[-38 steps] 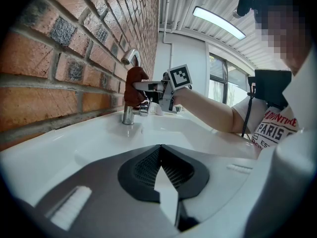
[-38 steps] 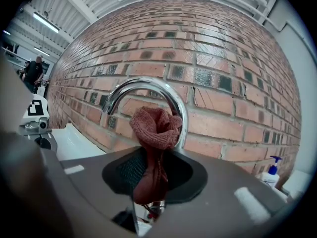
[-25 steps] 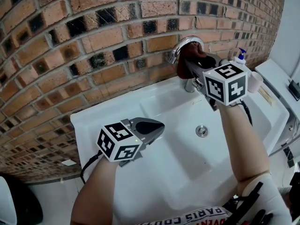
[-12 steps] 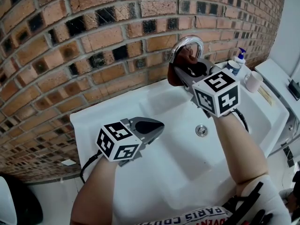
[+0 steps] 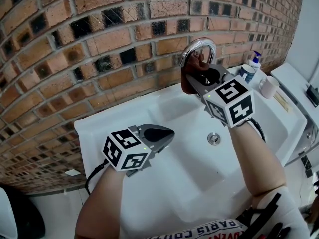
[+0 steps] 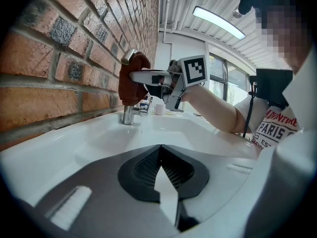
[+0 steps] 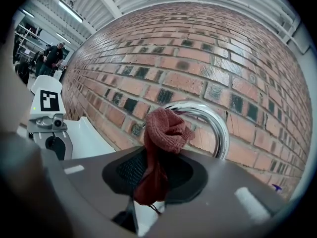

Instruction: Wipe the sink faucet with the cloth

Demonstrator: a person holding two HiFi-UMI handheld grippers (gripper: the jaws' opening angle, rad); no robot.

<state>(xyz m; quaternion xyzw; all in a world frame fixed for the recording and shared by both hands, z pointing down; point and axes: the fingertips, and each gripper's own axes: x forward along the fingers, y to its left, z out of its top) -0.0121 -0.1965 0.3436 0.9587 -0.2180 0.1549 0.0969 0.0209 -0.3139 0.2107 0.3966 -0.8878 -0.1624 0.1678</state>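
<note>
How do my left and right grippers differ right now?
The right gripper is shut on the reddish-brown cloth, while the left gripper is shut on nothing. The right gripper is raised at the faucet, holding the cloth against its chrome arch. The left gripper is low over the left side of the sink, away from the faucet. Both have their jaws together and carry a marker cube.
</note>
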